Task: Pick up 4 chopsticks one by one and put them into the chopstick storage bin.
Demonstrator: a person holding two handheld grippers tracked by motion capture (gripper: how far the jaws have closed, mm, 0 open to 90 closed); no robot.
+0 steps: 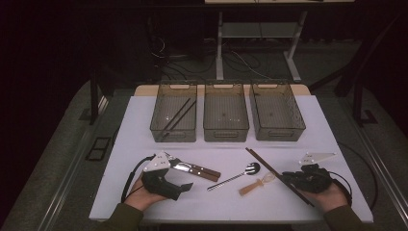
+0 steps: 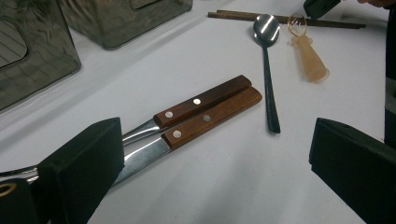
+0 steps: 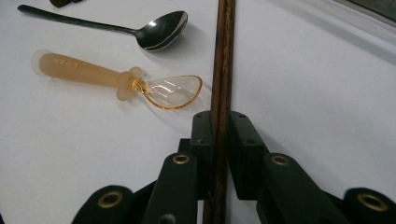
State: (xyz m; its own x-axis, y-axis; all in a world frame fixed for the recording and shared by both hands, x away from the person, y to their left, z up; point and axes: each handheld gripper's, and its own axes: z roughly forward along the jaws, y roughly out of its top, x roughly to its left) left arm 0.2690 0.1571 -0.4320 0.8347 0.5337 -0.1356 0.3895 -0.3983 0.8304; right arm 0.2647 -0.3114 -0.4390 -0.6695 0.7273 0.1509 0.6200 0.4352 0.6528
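A pair of dark wooden chopsticks (image 1: 276, 174) lies slanted on the white table at the right. My right gripper (image 1: 290, 179) (image 3: 219, 122) is shut on the chopsticks (image 3: 223, 56), both pads pressing the wood. Just left of it lie a metal spoon (image 1: 235, 176) (image 3: 159, 30) and an amber plastic spoon (image 1: 255, 184) (image 3: 116, 77). My left gripper (image 1: 186, 185) (image 2: 215, 140) stands open at the left front, jaws wide apart and holding nothing. Two knives with wooden handles (image 1: 197, 170) (image 2: 205, 109) lie side by side just ahead of its jaws.
Three clear grey bins stand in a row at the back: the left bin (image 1: 156, 120) holds another pair of chopsticks (image 1: 179, 114), next to the middle bin (image 1: 208, 120) and right bin (image 1: 298, 120). The table's front edge (image 1: 207, 219) runs close below both hands.
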